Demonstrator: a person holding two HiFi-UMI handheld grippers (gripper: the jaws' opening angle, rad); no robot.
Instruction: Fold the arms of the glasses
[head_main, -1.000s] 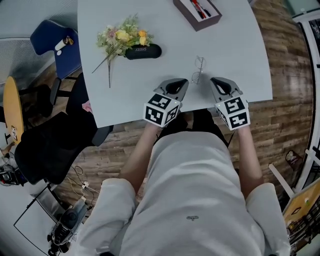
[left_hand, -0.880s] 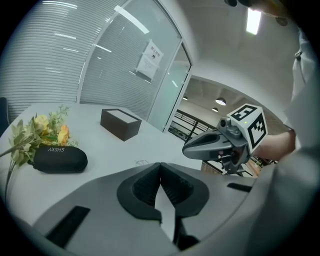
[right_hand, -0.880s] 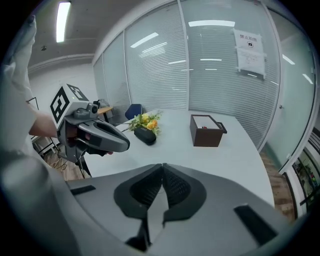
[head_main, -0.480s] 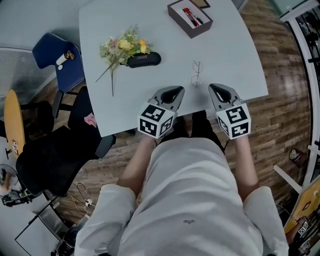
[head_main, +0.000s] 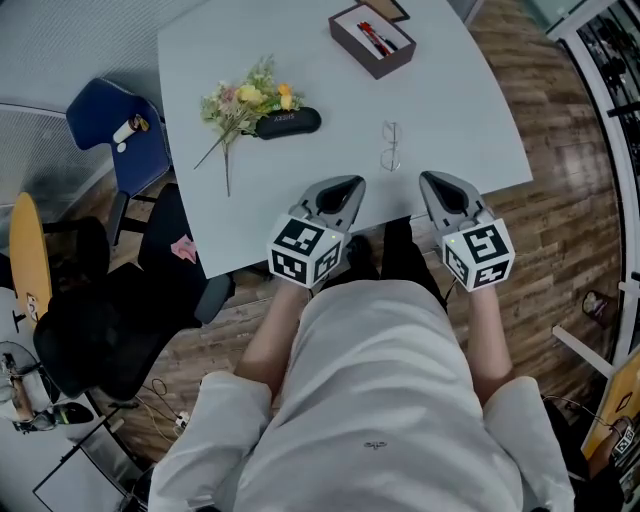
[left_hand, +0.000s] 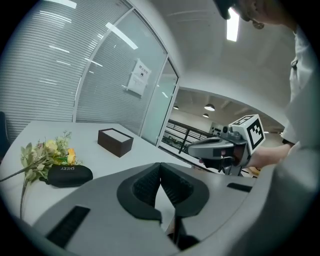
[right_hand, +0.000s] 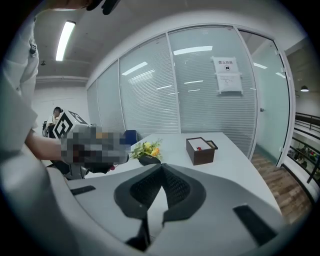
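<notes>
The thin wire-framed glasses (head_main: 390, 147) lie free on the white table (head_main: 460, 100), not held by anything. My left gripper (head_main: 352, 184) hangs over the table's near edge, below and left of the glasses, with its jaws shut and empty. My right gripper (head_main: 429, 179) is at the same edge, below and right of the glasses, also shut with nothing in it. In the left gripper view the pads (left_hand: 153, 183) meet at the tip. The right gripper view shows its pads (right_hand: 154, 186) closed together. The glasses are hidden in both gripper views.
A black glasses case (head_main: 285, 122) lies beside a bunch of flowers (head_main: 244, 98) at the table's left. A brown open box (head_main: 372, 40) with pens stands at the far side. A blue chair (head_main: 113, 125) and a black chair (head_main: 105, 320) stand left of the table.
Both grippers have drawn back from the glasses toward the table's near edge and risen. The glasses stay where they lay on the table.
</notes>
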